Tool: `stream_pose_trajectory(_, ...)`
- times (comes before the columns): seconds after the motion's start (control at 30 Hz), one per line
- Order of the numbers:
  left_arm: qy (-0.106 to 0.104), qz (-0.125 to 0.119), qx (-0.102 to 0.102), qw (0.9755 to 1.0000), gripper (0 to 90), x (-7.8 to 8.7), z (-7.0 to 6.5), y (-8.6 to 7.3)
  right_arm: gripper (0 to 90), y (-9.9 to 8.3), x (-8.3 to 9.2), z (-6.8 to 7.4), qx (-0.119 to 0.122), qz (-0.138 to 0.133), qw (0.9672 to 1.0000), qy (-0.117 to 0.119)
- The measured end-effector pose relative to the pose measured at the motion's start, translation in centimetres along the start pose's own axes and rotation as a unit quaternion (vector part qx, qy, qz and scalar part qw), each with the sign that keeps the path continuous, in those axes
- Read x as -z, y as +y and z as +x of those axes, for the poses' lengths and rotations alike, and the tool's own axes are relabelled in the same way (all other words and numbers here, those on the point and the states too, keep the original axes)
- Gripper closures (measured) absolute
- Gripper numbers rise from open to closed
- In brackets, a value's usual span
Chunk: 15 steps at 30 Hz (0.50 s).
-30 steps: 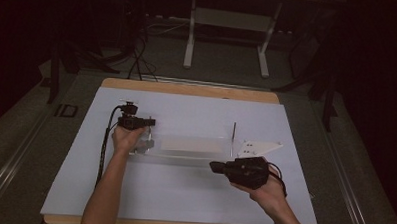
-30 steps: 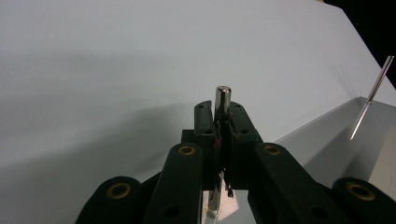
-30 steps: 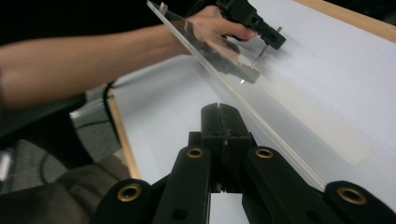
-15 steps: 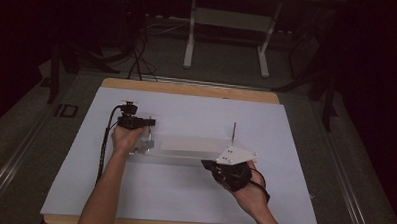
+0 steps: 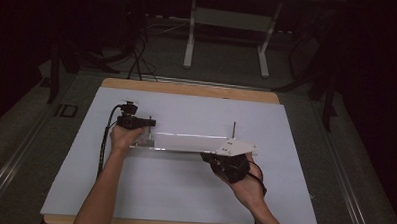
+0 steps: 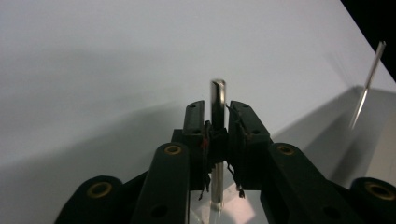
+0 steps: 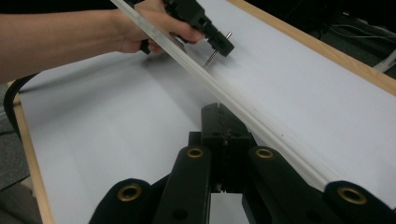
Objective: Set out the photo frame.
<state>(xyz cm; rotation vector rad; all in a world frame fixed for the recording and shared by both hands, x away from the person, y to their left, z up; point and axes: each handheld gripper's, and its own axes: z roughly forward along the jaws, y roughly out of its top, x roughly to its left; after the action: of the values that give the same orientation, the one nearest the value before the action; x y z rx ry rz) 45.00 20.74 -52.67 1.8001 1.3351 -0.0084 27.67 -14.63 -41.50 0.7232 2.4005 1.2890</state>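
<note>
A clear plastic plate (image 5: 185, 141) lies on the white table sheet (image 5: 183, 191), with a thin metal pin upright at each end. My left gripper (image 5: 149, 132) is at the left pin (image 6: 217, 93). Its jaws have just been opening, and the pin stands between them with a sliver of gap on each side. The far pin (image 6: 369, 79) rises at the plate's other end. My right gripper (image 7: 222, 110) is shut, its tips against the near edge of the plate (image 7: 261, 116), beside the right pin (image 5: 234, 129). I see nothing between its jaws.
The table's wooden rim (image 5: 187, 87) runs along the far edge. Beyond it on the dark floor stand a metal frame (image 5: 226, 38) and cables (image 5: 138, 60). The left gripper's cable (image 5: 104, 138) trails along the forearm.
My right gripper has moved left and slightly forward, from the table's right side up to the plate's right end. The left hand has stayed at the left pin.
</note>
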Motion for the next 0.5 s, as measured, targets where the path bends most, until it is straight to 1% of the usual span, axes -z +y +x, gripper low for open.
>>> stream_pose_trajectory(0.03, 0.001, -0.003, -0.001, 1.0, 74.0, 0.1, -0.1, 0.0, 90.0, 0.1, 0.0, -0.1, -0.001, 0.0, 1.0, 0.0)
stream_pose_trajectory(0.1, -0.003, -0.008, -0.01, 0.9999, 71.9, 0.3, -0.3, 0.0, 90.0, 0.2, -0.1, -0.3, -0.004, -0.002, 1.0, -0.002)
stream_pose_trajectory(0.2, 0.008, -0.007, -0.028, 0.9995, 68.6, 0.6, -0.7, -0.1, 90.0, 0.3, -0.1, -0.6, -0.009, -0.004, 1.0, -0.002)
stream_pose_trajectory(0.3, 0.015, -0.016, -0.032, 0.9993, 66.8, 1.2, -0.8, -0.3, 90.0, 0.4, -0.1, -0.7, -0.009, -0.005, 0.9999, -0.003)
stream_pose_trajectory(0.4, 0.012, -0.032, -0.038, 0.9987, 66.6, 2.1, -0.9, -0.4, 90.0, 0.5, -0.1, -0.9, -0.011, -0.005, 0.9999, -0.003)
stream_pose_trajectory(0.47, 0.024, -0.048, -0.044, 0.9976, 66.6, 2.8, -1.1, -0.5, 90.0, 0.6, -0.1, -1.0, -0.012, -0.005, 0.9999, -0.002)
stream_pose_trajectory(0.5, 0.026, -0.057, -0.049, 0.9968, 66.6, 3.1, -1.1, -0.6, 90.0, 0.6, -0.1, -1.1, -0.013, -0.006, 0.9999, -0.004)
